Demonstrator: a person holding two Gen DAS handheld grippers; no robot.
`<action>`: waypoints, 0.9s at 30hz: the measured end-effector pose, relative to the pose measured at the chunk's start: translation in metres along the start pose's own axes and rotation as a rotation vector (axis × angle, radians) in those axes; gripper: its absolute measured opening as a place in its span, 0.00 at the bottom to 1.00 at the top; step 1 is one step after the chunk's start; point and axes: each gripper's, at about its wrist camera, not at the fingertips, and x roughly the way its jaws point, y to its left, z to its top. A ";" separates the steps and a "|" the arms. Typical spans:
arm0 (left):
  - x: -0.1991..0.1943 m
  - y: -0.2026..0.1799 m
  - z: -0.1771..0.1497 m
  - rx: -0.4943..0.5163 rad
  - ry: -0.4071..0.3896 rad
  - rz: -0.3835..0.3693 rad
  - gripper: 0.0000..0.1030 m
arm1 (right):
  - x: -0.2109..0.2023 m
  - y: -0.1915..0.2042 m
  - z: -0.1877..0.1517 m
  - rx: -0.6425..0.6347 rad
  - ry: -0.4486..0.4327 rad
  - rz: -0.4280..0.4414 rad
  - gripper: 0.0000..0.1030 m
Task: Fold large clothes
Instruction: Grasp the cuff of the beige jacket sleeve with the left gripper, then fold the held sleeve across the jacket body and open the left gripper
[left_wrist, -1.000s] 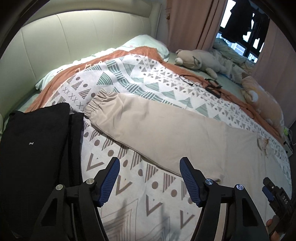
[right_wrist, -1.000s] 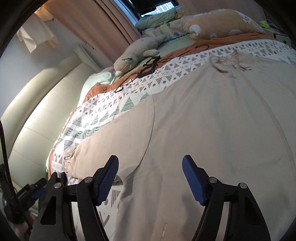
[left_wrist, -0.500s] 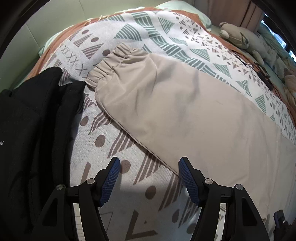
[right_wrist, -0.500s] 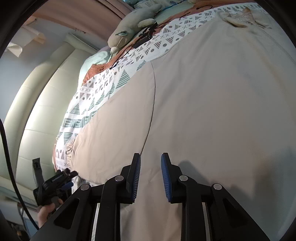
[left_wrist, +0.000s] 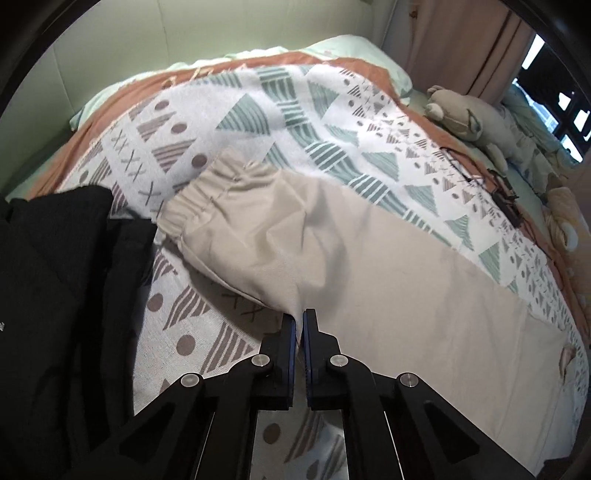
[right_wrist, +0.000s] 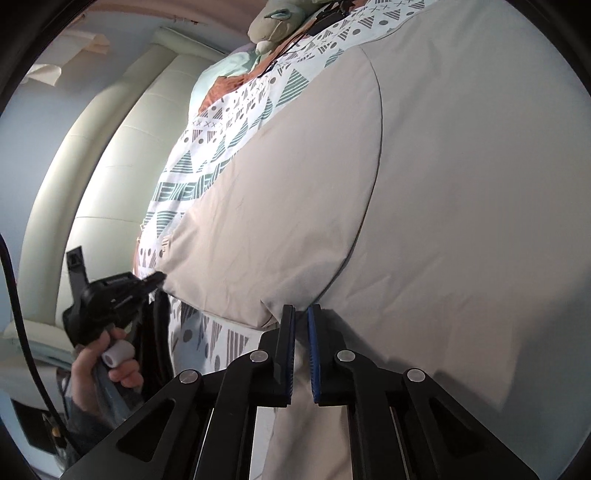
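Observation:
A large beige garment (left_wrist: 369, 277) lies spread over a patterned blanket (left_wrist: 258, 110) on a bed. Its sleeve ends in a gathered cuff (left_wrist: 192, 206). My left gripper (left_wrist: 299, 314) is shut on the sleeve's near edge, and the cloth puckers up at the tips. The right wrist view shows the same garment (right_wrist: 443, 184). There my right gripper (right_wrist: 301, 308) is closing, with a pinch of beige cloth between its pads beside the curved armhole seam. The left gripper (right_wrist: 153, 278) appears at the left, held by a hand (right_wrist: 107, 365) and gripping the sleeve edge.
A folded black garment (left_wrist: 55, 295) lies left of the sleeve, close to the cuff. Plush toys (left_wrist: 469, 118) and a dark cable (left_wrist: 502, 195) sit on the bed's far side. A padded headboard (right_wrist: 110, 147) runs along the left.
Both grippers came down onto the beige garment and went from wide open to closed on it. The sleeve edge now bunches up at the left tips.

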 end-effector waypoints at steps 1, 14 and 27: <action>-0.010 -0.006 0.003 0.014 -0.015 -0.017 0.03 | 0.004 -0.003 -0.001 0.009 0.007 -0.003 0.08; -0.165 -0.126 0.004 0.232 -0.150 -0.301 0.02 | -0.088 0.002 -0.002 -0.013 -0.141 -0.019 0.08; -0.232 -0.236 -0.068 0.425 -0.136 -0.504 0.02 | -0.226 -0.045 -0.041 0.090 -0.385 -0.038 0.08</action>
